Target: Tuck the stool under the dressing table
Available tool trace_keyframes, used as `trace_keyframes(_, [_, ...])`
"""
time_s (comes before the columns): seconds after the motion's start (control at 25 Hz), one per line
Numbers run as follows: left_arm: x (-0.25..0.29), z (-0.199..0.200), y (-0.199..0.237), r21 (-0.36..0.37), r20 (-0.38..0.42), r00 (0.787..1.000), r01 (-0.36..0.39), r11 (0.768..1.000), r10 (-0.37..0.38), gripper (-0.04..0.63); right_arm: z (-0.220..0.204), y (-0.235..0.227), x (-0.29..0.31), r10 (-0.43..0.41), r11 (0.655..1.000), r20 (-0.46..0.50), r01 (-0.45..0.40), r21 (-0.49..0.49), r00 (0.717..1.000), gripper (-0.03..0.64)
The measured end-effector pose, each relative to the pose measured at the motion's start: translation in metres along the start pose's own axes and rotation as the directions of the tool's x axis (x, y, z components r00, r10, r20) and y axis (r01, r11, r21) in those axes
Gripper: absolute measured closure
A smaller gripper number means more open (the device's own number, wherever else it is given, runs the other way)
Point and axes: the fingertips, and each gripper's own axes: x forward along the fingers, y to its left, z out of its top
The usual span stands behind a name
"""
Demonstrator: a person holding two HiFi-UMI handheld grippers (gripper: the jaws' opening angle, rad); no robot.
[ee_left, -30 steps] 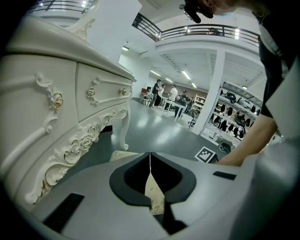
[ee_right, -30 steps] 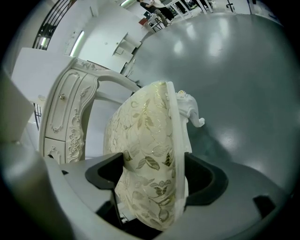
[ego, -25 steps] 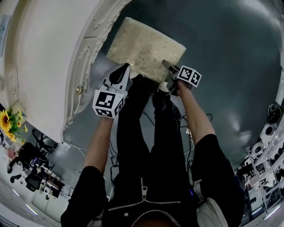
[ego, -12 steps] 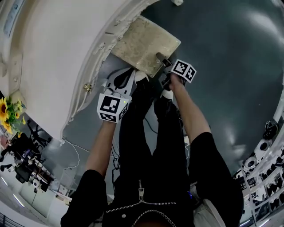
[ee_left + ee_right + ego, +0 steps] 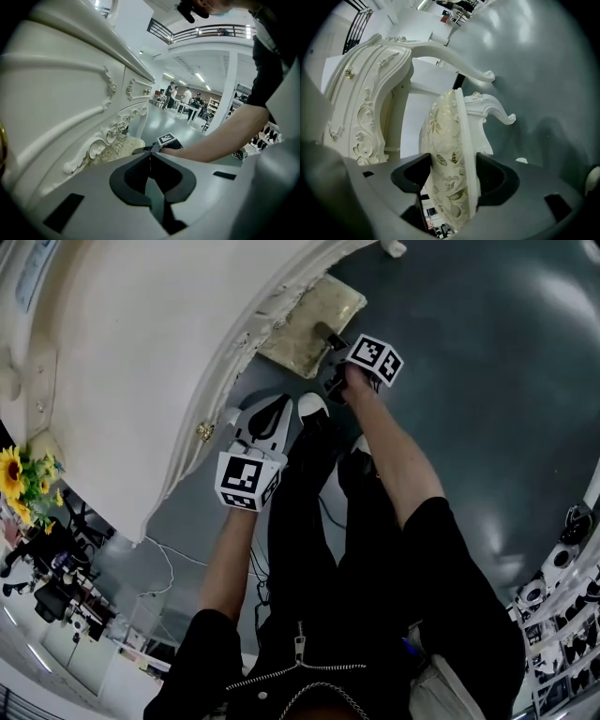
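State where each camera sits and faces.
Head view: on the head, looking down at dressing table, stool, left gripper, right gripper; arms, legs show.
Left gripper view: on it, facing along table front; shut jaws, right forearm show.
Right gripper view: on it, facing under the table; jaws, just closed further, grip the stool.
All show stool, table.

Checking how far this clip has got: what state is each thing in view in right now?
Stool: partly under the dressing table, seat edge gripped.
Dressing table: drawers closed.
Right claw: jaws have just been closing, now clamped on the stool's seat.
Left claw: shut, empty.
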Motion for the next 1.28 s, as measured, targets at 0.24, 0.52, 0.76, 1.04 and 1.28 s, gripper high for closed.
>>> trace_keyframes(0.24, [-0.009,-0.008,0.006,-0.012,-0.009,1.0,-0.017,1.0,0.017,0.572,-0.01,0.022,0.036,0.015,1.0,-0.007,-0.014,0.025,1.0,0.321])
trace_keyframes(0.52, [-0.014,-0.008,0.004,0.012,-0.022,1.0,-0.006,1.0,0.006,0.572,-0.019,0.035,0.049,0.01,0.998,-0.052,-0.014,-0.061,0.999,0.343])
trace_keyframes(0.76, [-0.025,0.012,-0.014,-0.007,0.01,1.0,-0.004,1.0,0.004,0.572,-0.025,0.052,-0.001,-0.11,0.848,-0.1,0.041,-0.528,0.989,0.39])
trace_keyframes(1.04, [-0.068,0.078,-0.037,-0.01,0.087,0.996,-0.035,0.999,0.036,0.572,-0.038,0.125,-0.087,-0.133,0.529,-0.09,-0.005,-0.848,0.987,0.554])
trace_keyframes(1.28, [-0.112,0.129,-0.054,-0.002,0.128,0.989,-0.076,0.997,0.075,0.572,-0.035,0.195,-0.182,-0.106,0.383,-0.051,-0.006,-0.924,0.993,0.611])
